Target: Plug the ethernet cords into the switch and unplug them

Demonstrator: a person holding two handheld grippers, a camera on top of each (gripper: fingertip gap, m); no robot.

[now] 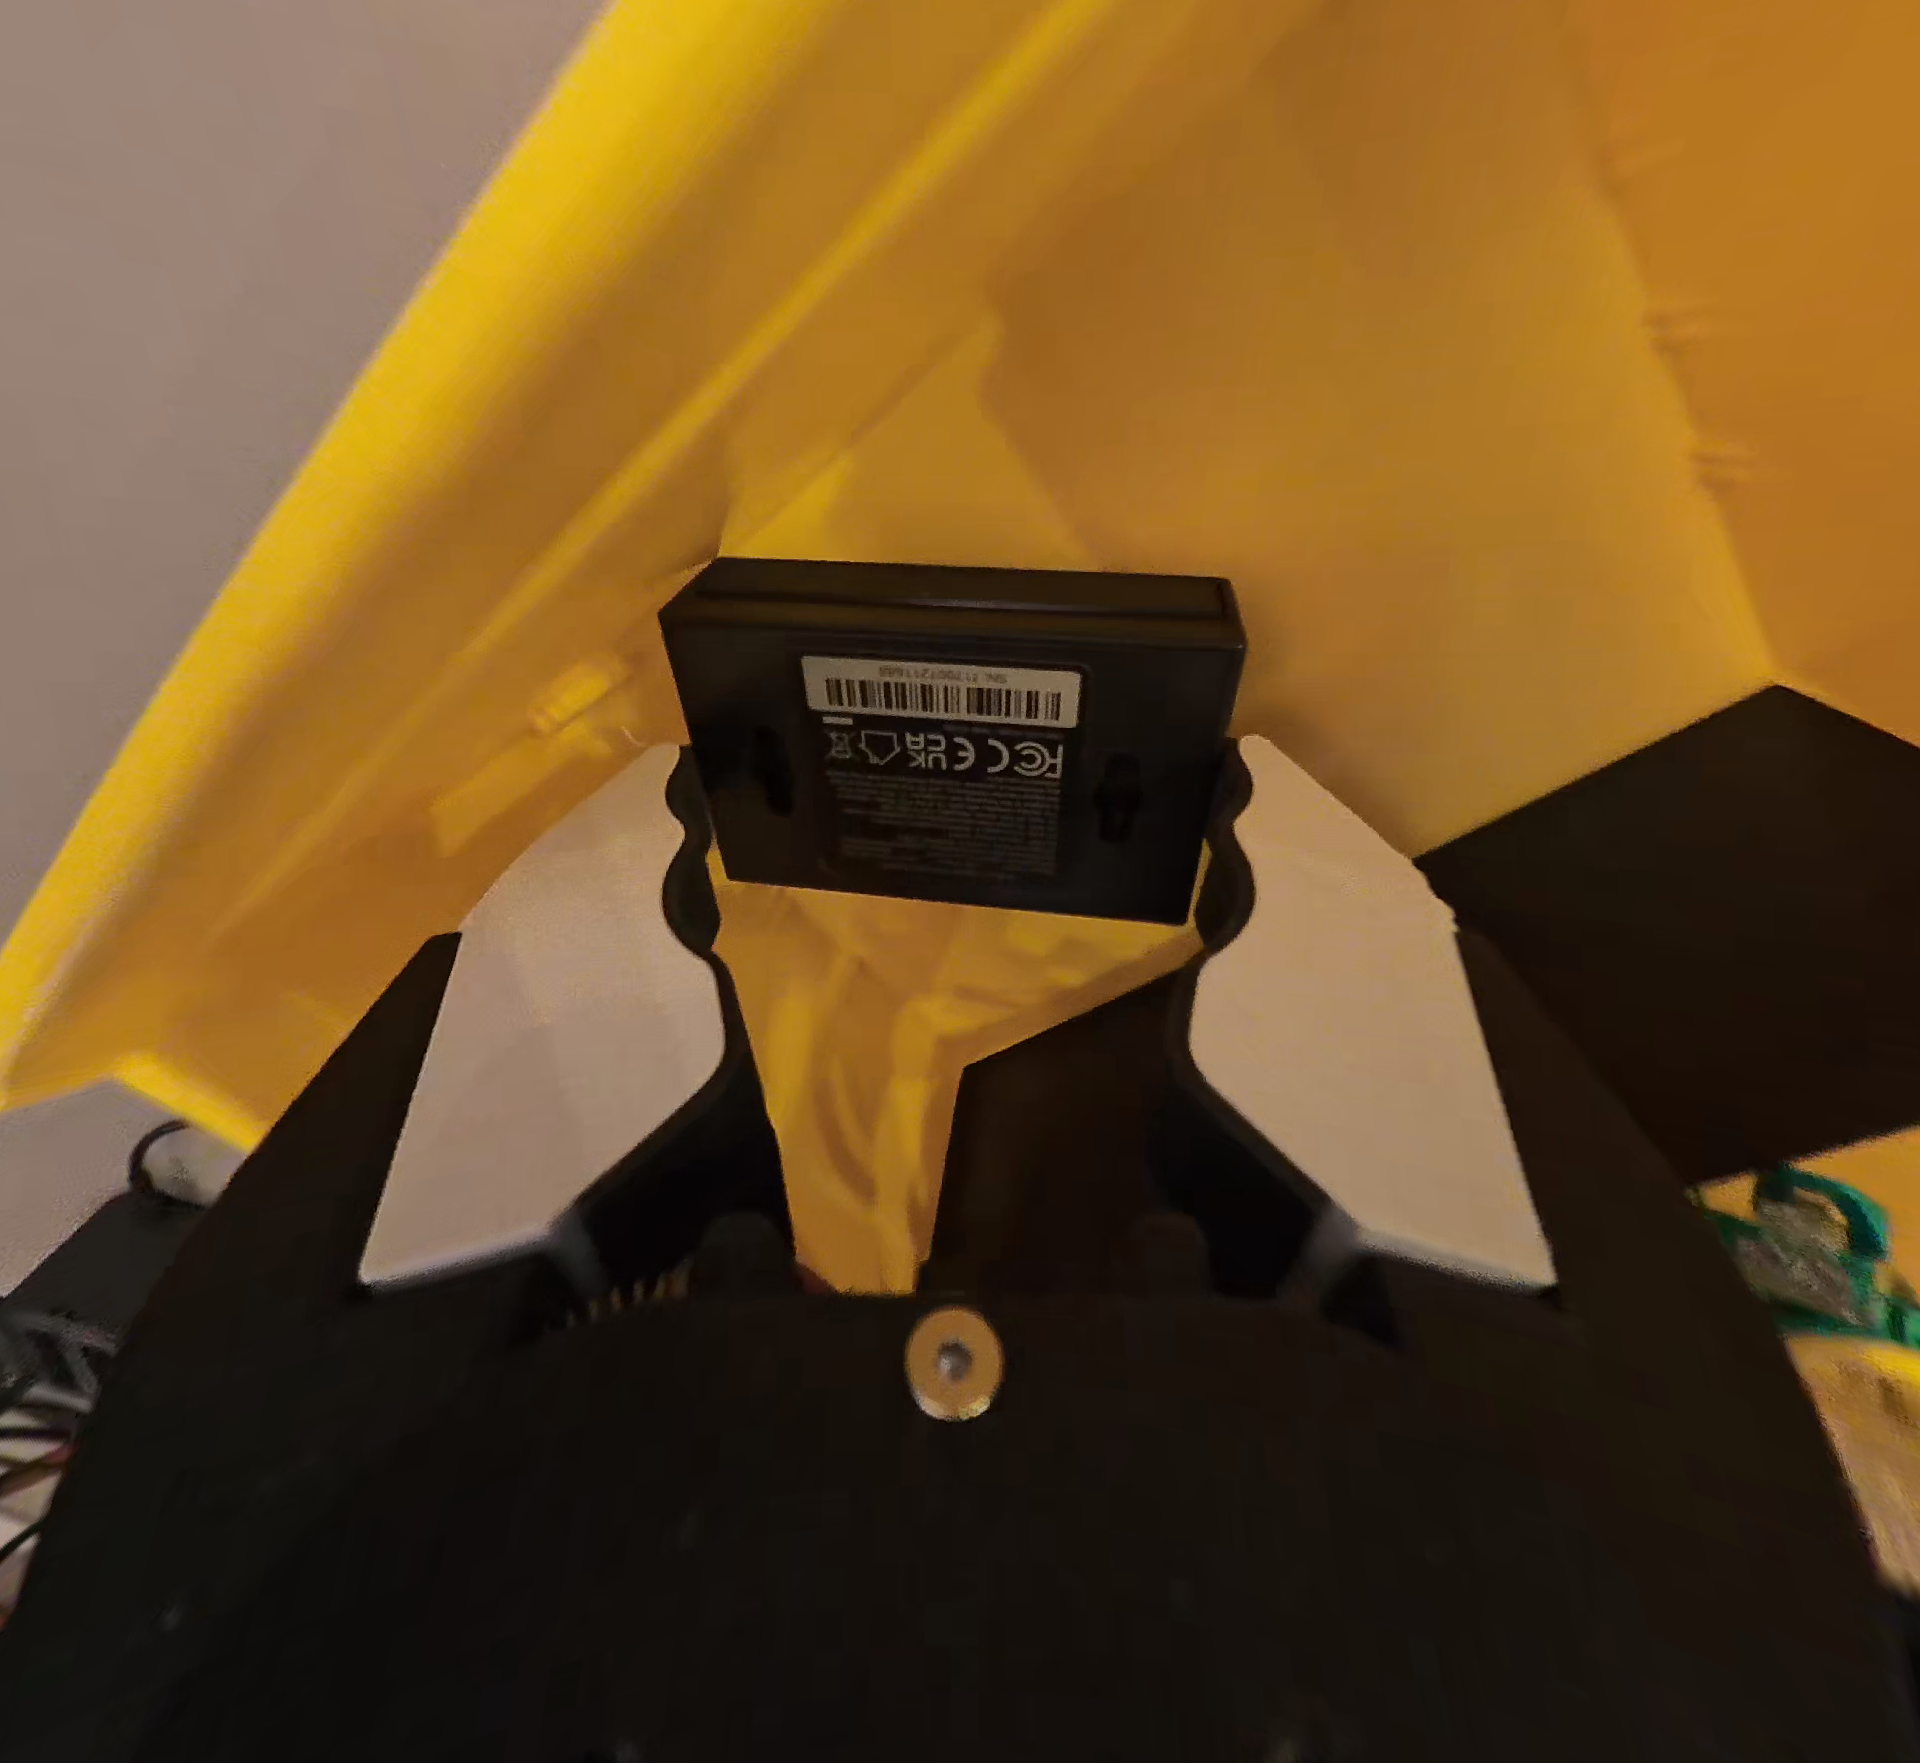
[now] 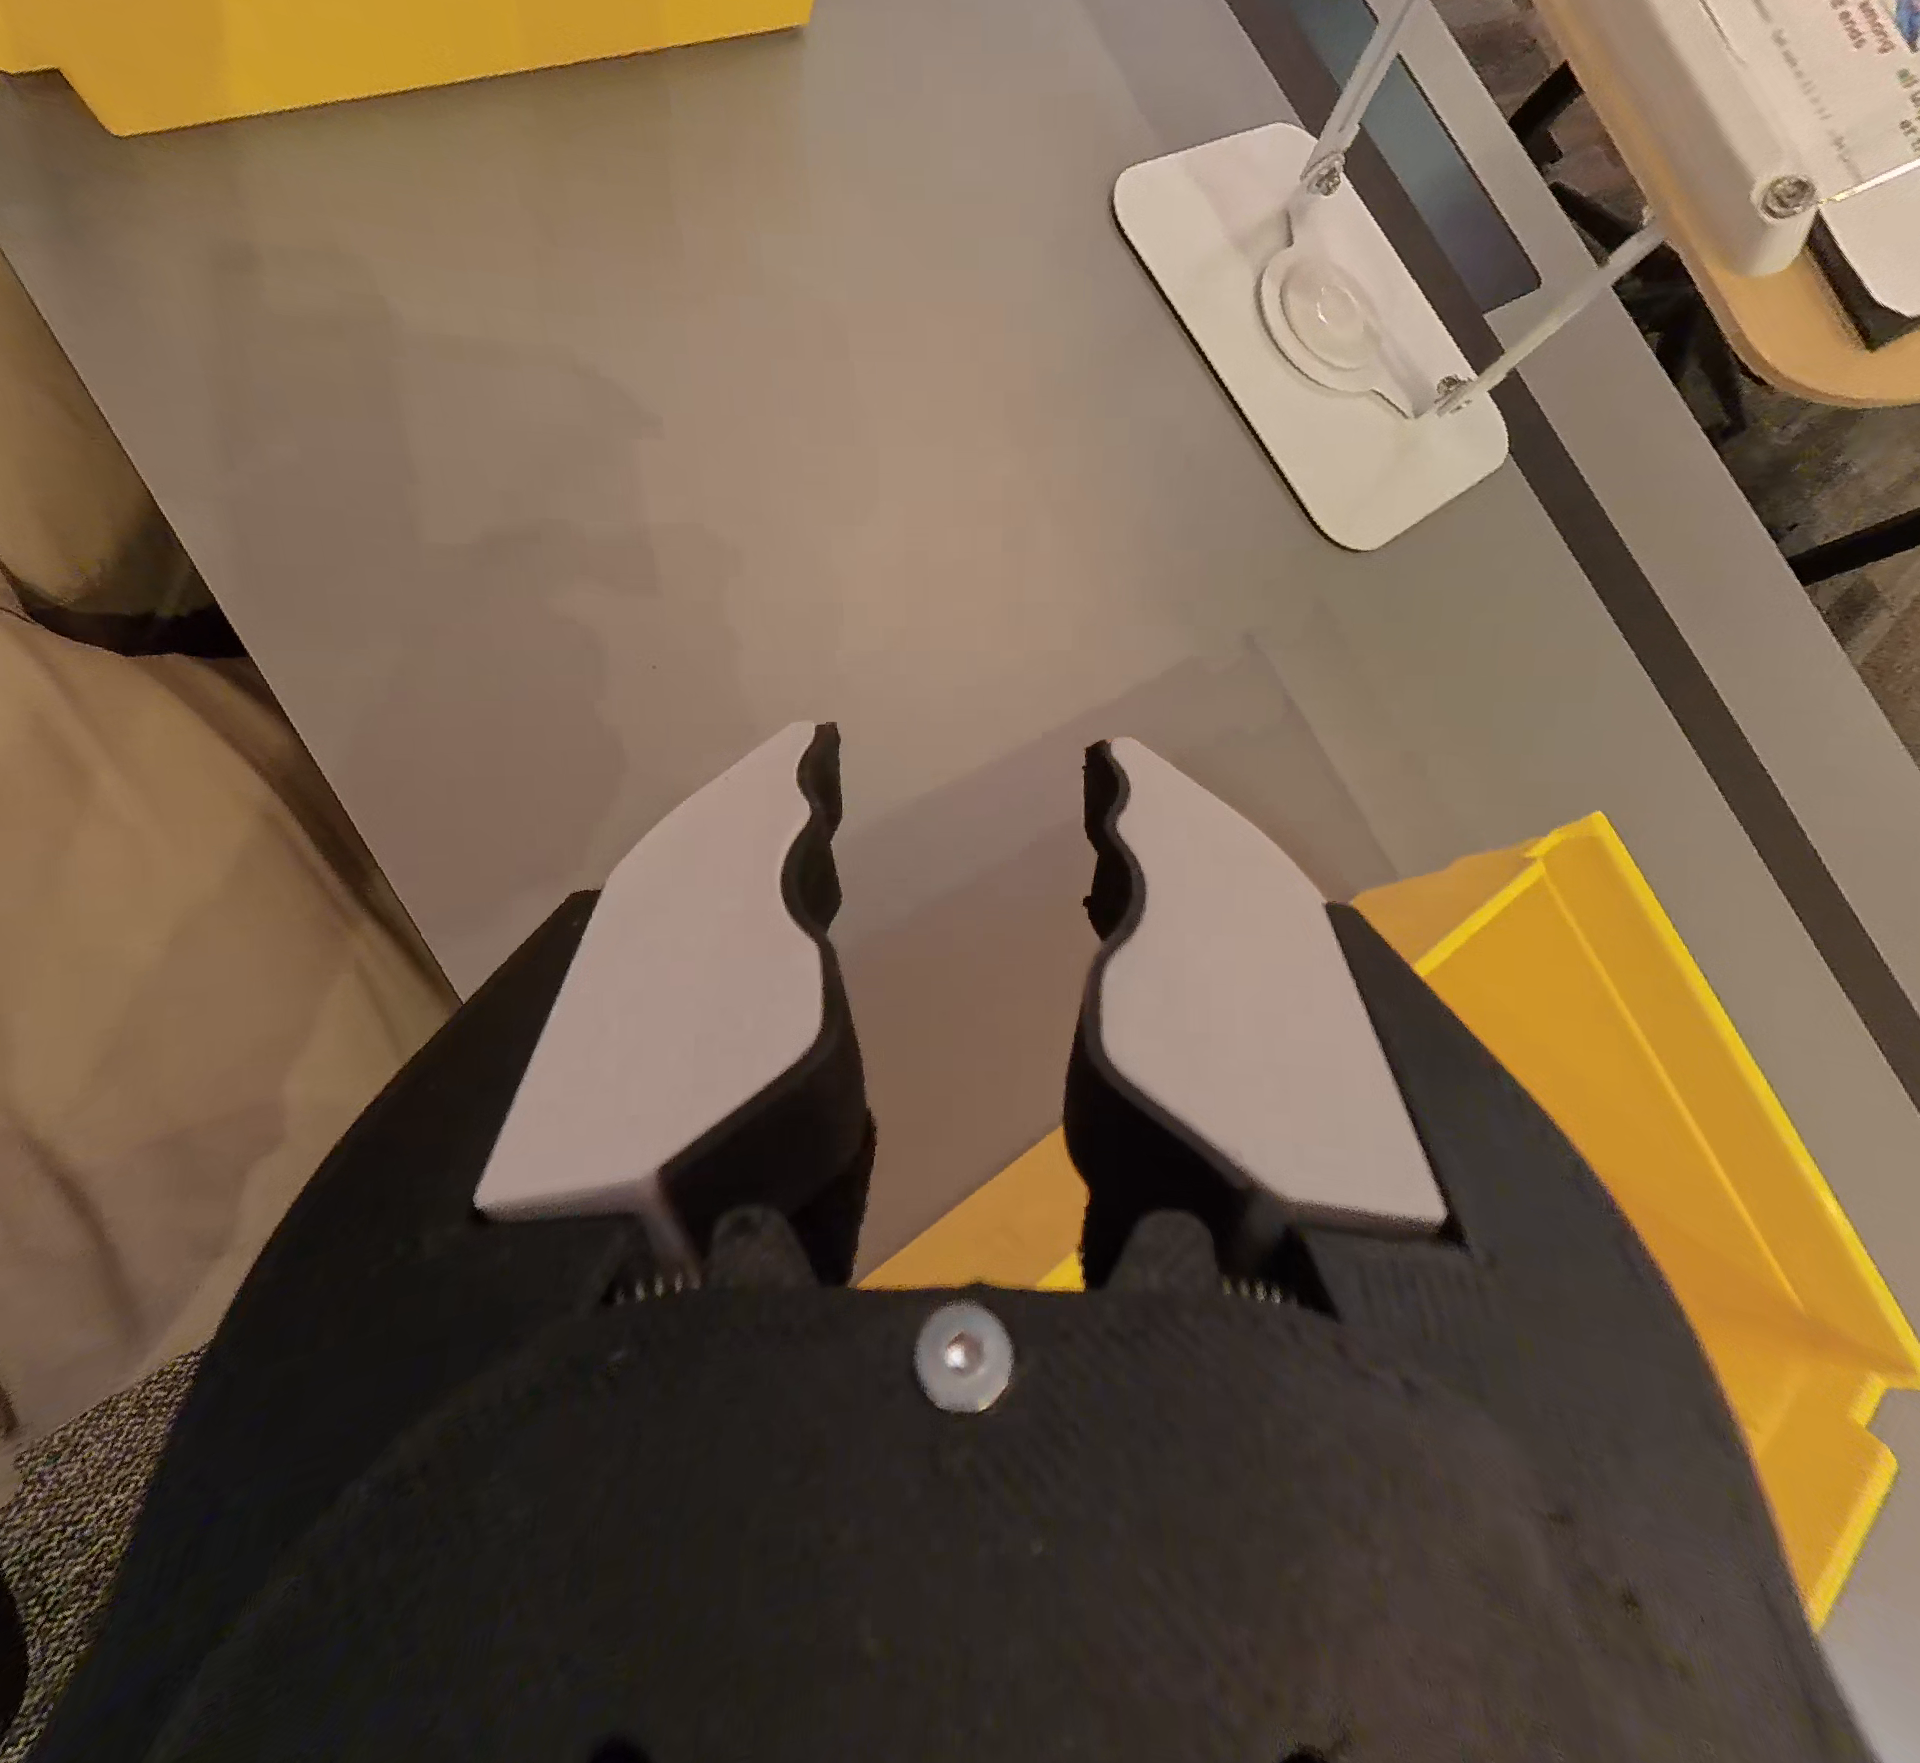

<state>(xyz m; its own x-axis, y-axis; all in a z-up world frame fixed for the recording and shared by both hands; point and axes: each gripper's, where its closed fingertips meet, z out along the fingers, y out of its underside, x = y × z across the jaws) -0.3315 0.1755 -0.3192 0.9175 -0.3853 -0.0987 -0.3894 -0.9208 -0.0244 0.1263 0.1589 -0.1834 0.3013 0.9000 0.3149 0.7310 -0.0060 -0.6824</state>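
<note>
Left black two-finger gripper (image 1: 956, 820) clamped on a flat black box, right black two-finger gripper (image 2: 961, 840) parted, holding nothing

Switch (image 1: 956, 747) between the left gripper (image 1: 956, 820) fingers, bin (image 1: 727, 311) behind it, right gripper (image 2: 961, 840) above the table (image 2: 623, 363), stand base (image 2: 1314, 331) at its right edge
</note>
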